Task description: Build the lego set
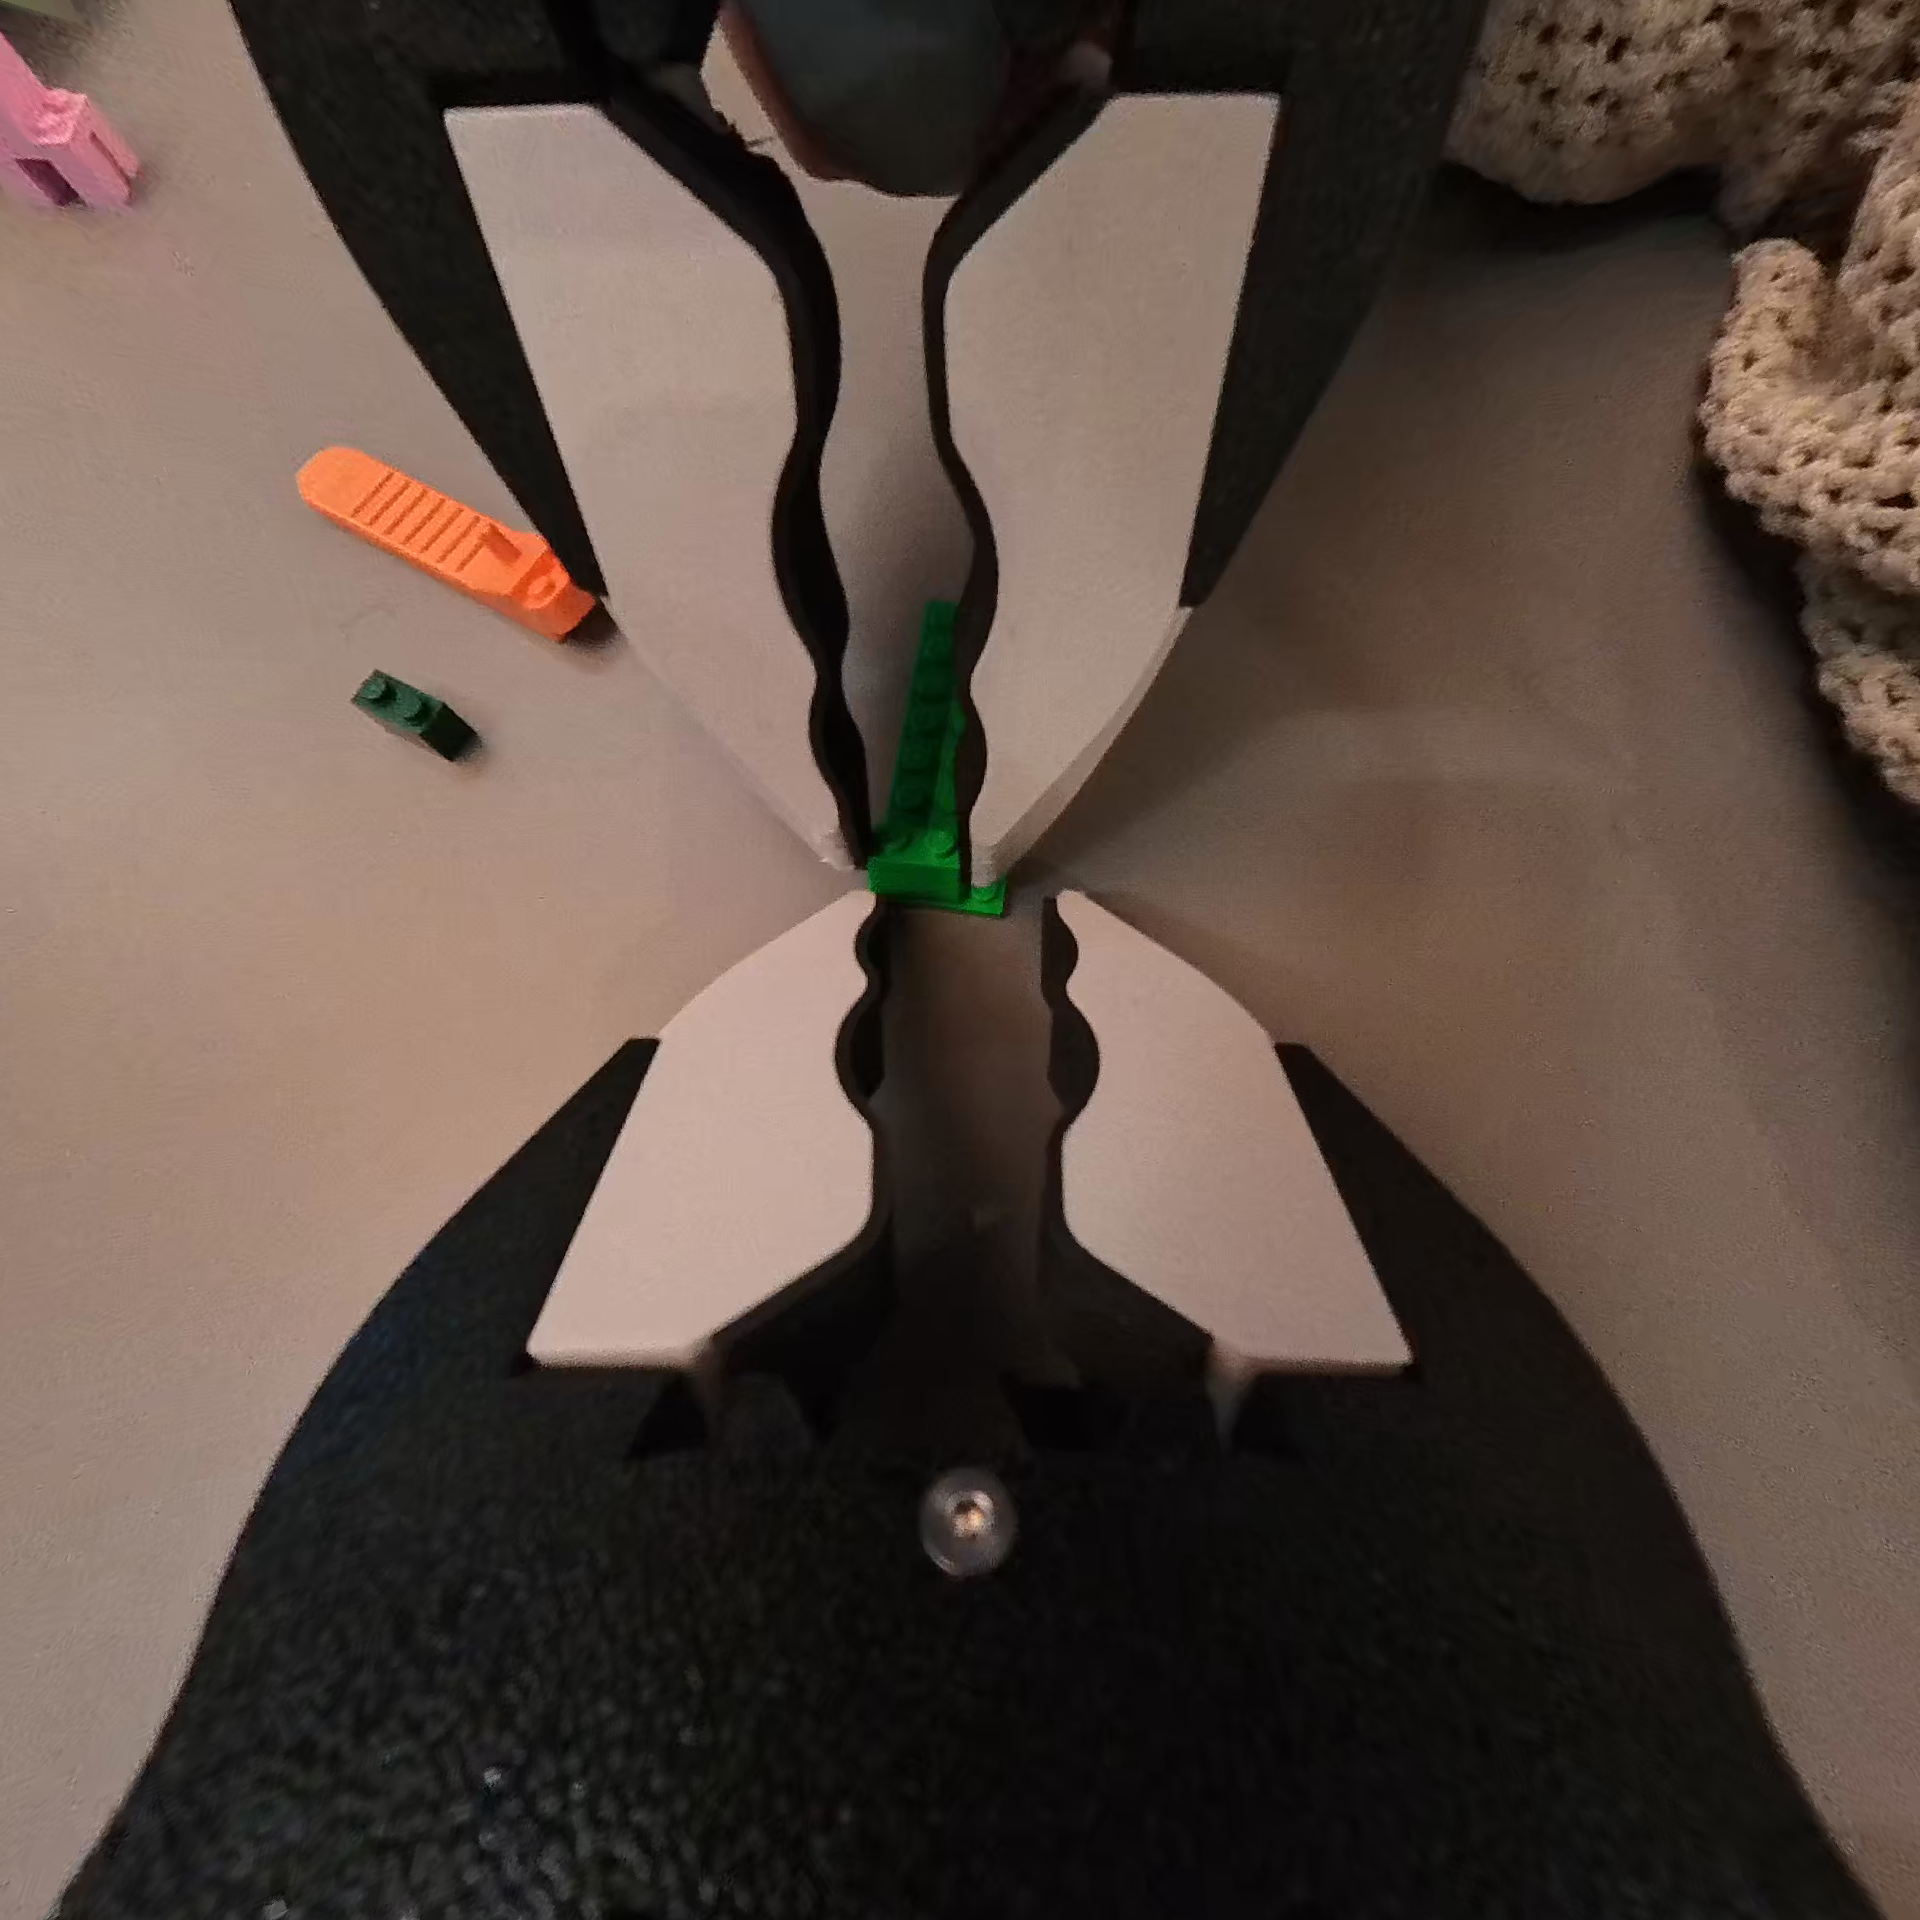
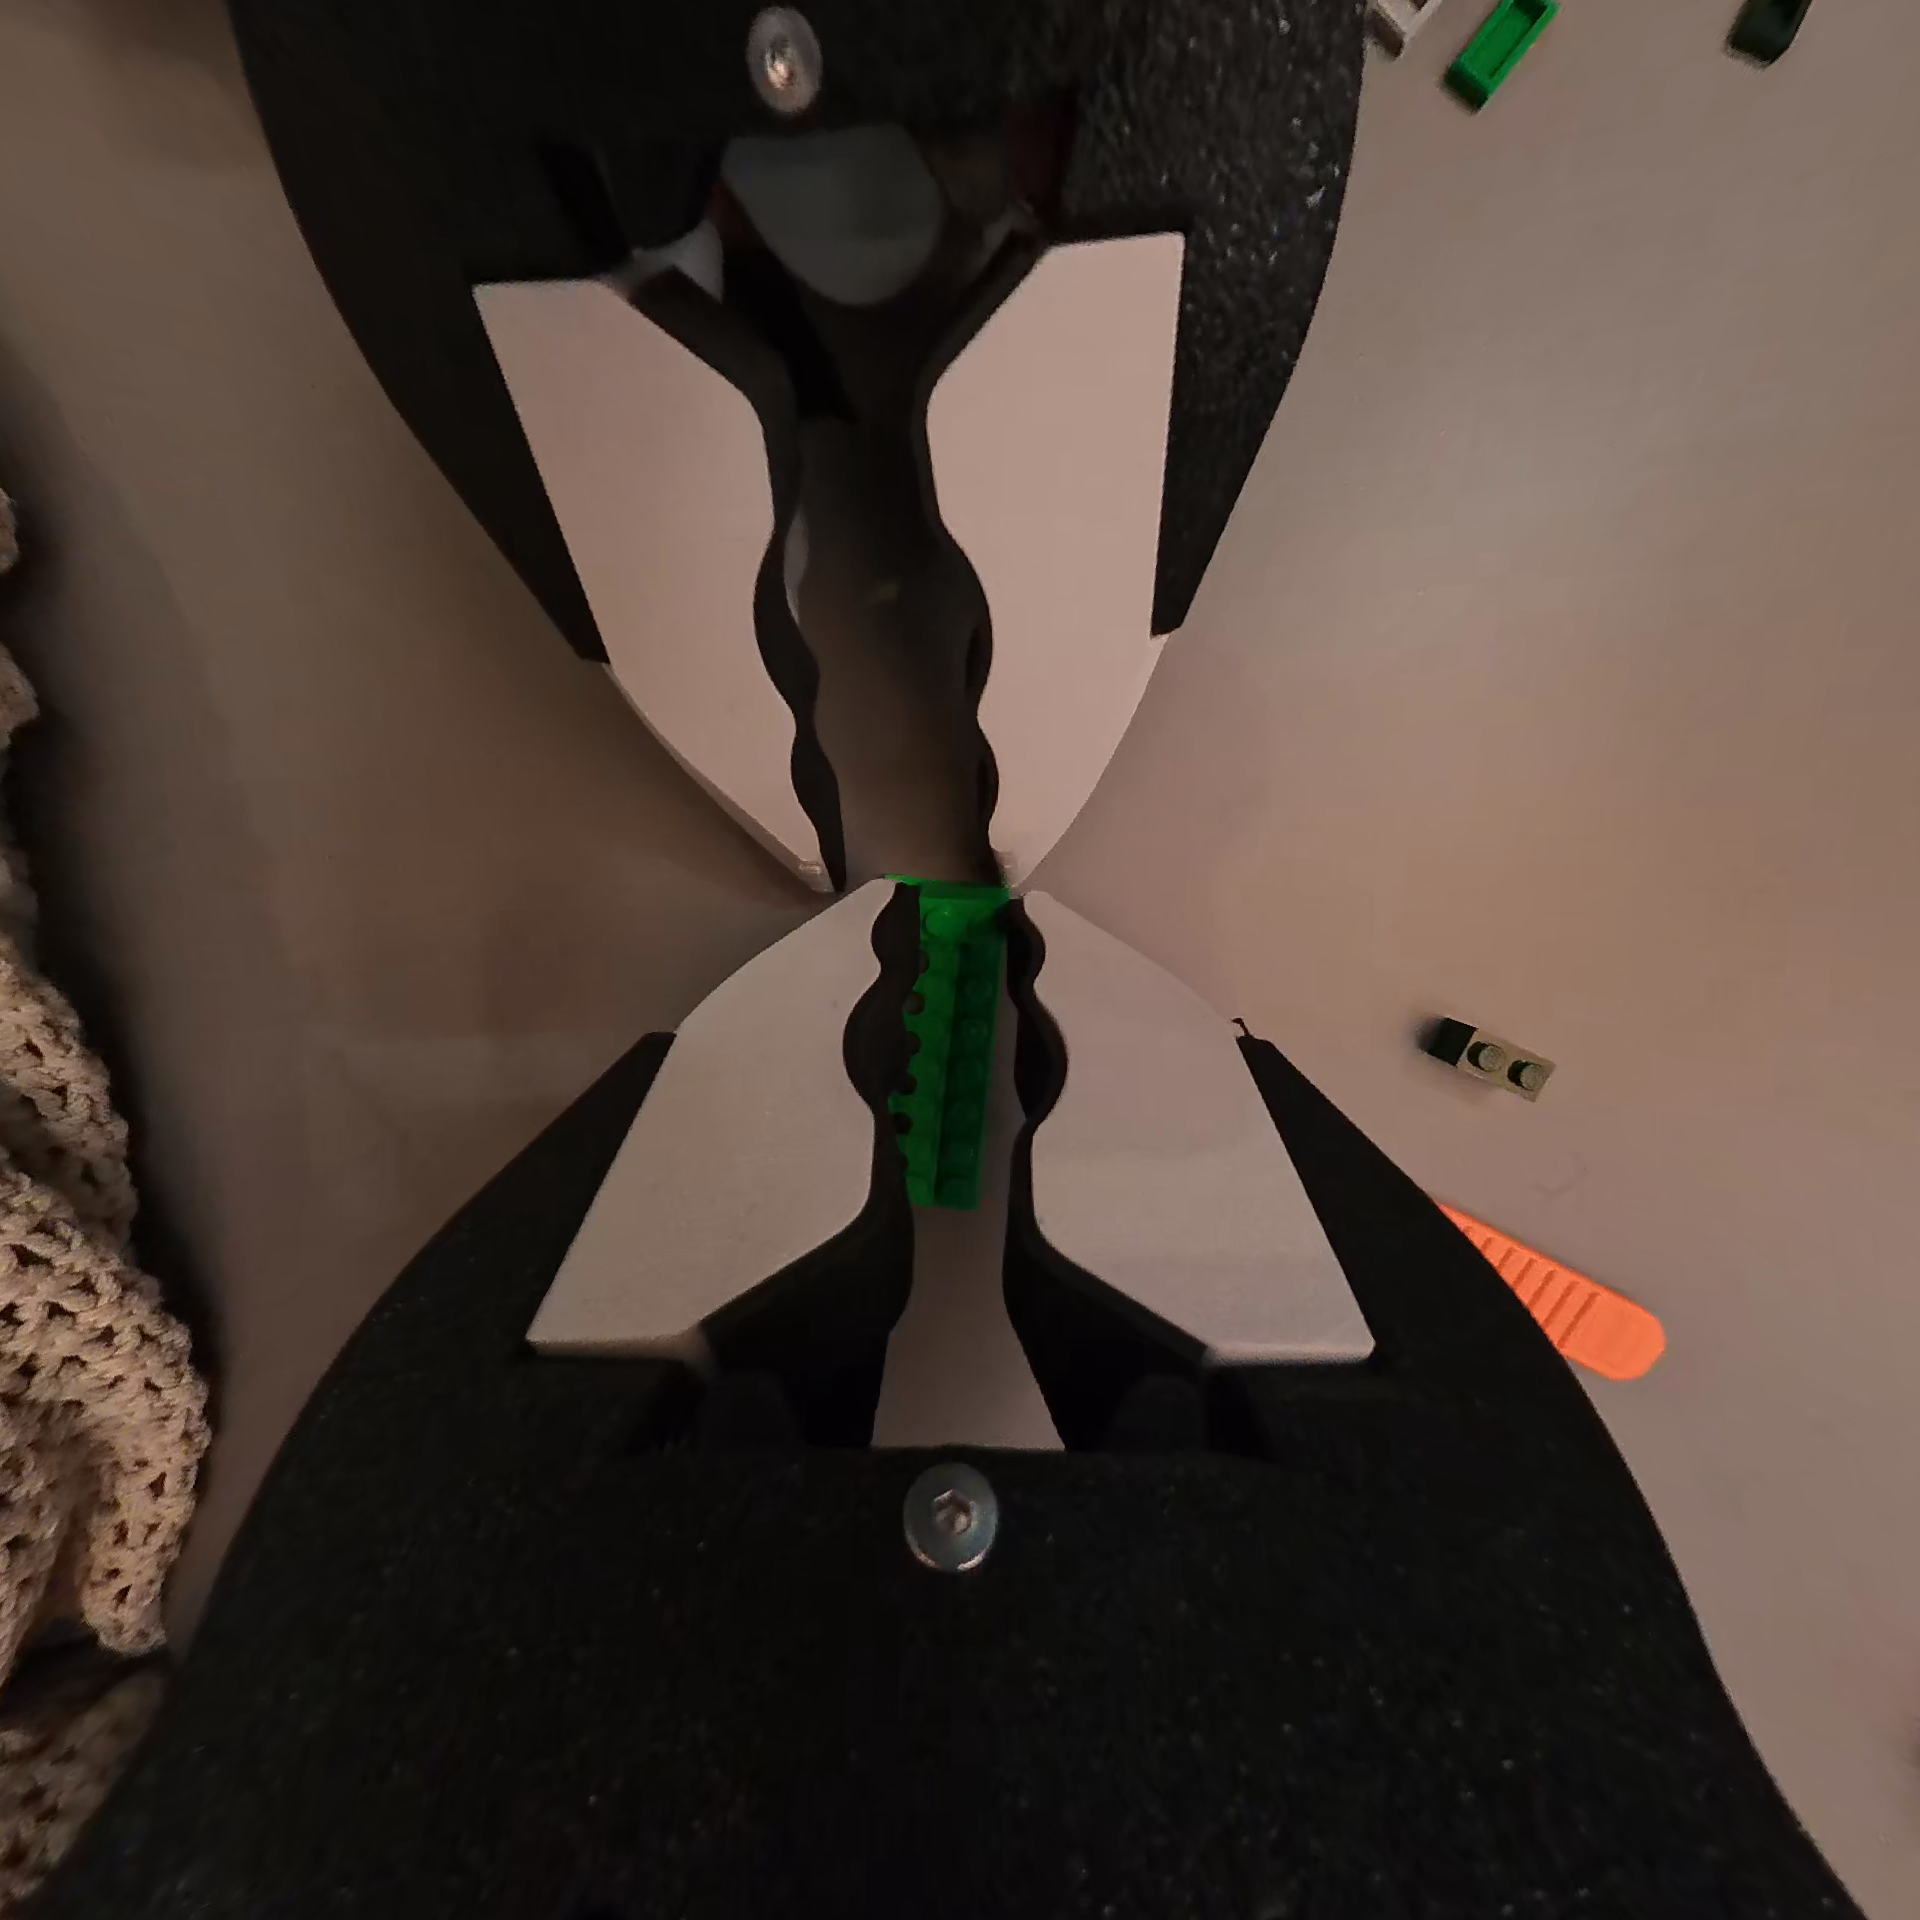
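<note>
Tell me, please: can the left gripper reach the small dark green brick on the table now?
Probably yes. The left gripper looks empty, and bare table lies between it and the dark green brick. Only the right gripper, facing it tip to tip, is near.

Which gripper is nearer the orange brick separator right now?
Right. The orange brick separator lies just beside the right gripper, partly hidden under one finger. The left gripper meets the right one tip to tip, on the far side from the separator.

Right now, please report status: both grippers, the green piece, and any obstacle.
Right gripper shut on green plate. Left gripper open, tips-on to it. Orange separator tool and dark green brick lie aside, clear of the work.
</note>
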Demonstrator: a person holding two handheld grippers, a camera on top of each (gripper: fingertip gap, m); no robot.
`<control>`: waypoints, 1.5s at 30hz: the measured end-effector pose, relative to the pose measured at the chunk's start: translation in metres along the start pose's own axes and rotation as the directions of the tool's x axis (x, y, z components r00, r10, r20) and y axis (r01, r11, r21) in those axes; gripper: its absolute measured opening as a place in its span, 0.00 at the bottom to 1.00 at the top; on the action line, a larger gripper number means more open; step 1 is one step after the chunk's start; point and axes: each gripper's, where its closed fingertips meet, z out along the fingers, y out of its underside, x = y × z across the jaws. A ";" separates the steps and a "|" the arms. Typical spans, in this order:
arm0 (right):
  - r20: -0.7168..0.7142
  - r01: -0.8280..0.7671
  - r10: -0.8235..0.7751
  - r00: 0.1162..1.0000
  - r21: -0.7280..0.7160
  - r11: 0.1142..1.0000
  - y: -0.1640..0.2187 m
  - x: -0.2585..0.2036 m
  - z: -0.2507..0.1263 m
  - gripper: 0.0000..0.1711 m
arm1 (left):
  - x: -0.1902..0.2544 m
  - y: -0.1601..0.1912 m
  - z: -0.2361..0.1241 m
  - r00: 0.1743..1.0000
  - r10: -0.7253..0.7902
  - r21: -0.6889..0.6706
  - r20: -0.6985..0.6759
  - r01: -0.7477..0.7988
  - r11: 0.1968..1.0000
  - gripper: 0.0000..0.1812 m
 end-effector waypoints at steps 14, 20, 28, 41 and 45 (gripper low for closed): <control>-0.007 -0.014 0.015 1.000 0.118 0.993 -0.007 0.001 -0.012 0.09 | -0.001 0.007 -0.003 1.000 -0.004 0.000 -0.005 0.004 1.000 0.16; -0.024 -0.014 0.019 1.000 0.178 0.984 -0.002 0.002 -0.019 0.06 | -0.004 0.009 -0.006 1.000 -0.008 0.006 0.010 0.008 1.000 0.16; -0.105 0.019 0.006 0.994 0.231 0.973 0.022 0.018 -0.023 0.07 | -0.010 0.003 -0.015 0.995 -0.004 0.043 0.103 0.000 0.999 0.14; -0.167 0.118 -0.071 0.983 0.293 0.949 0.017 -0.001 -0.013 0.24 | -0.026 -0.001 -0.038 0.974 -0.110 0.140 0.200 0.083 0.987 0.16; -0.190 0.115 -0.068 0.979 0.249 0.962 0.018 0.001 -0.005 0.21 | -0.029 -0.007 -0.041 0.970 -0.124 0.196 0.207 0.083 0.977 0.14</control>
